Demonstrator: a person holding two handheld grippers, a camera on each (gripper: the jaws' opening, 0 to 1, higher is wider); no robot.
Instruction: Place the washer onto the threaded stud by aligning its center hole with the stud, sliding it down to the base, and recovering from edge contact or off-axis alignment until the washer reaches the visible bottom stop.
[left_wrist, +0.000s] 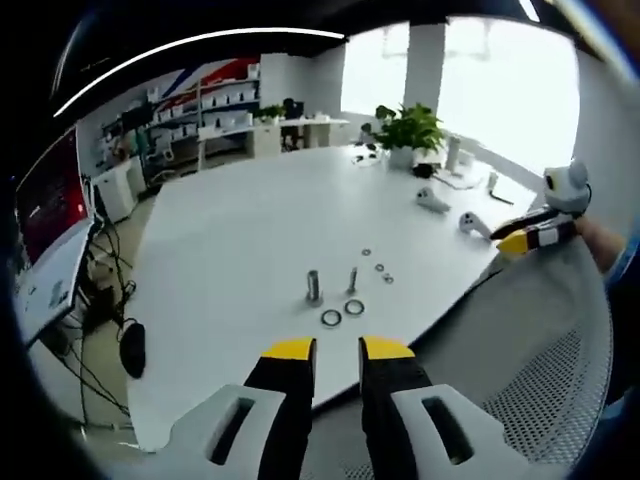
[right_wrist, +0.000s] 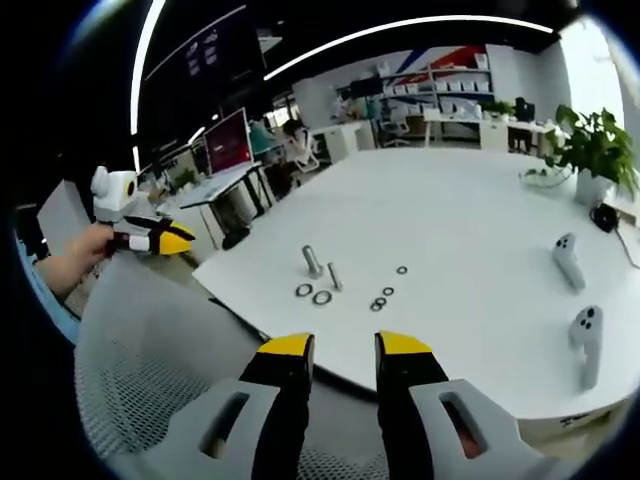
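A large white table (left_wrist: 250, 230) carries everything, its near edge just ahead of both tools. A potted plant (left_wrist: 410, 128) stands at its far side, and two white controllers (right_wrist: 578, 300) lie apart from the hardware. Two upright threaded studs (left_wrist: 313, 285) stand side by side, with two larger washers (left_wrist: 331, 318) flat on the table just beside them and several tiny ones (right_wrist: 381, 300) scattered near; their threads are too small to make out. The left gripper (left_wrist: 337, 350) and right gripper (right_wrist: 344, 345) each show yellow-tipped jaws slightly parted, gripping nothing. Monitor text is unreadable.
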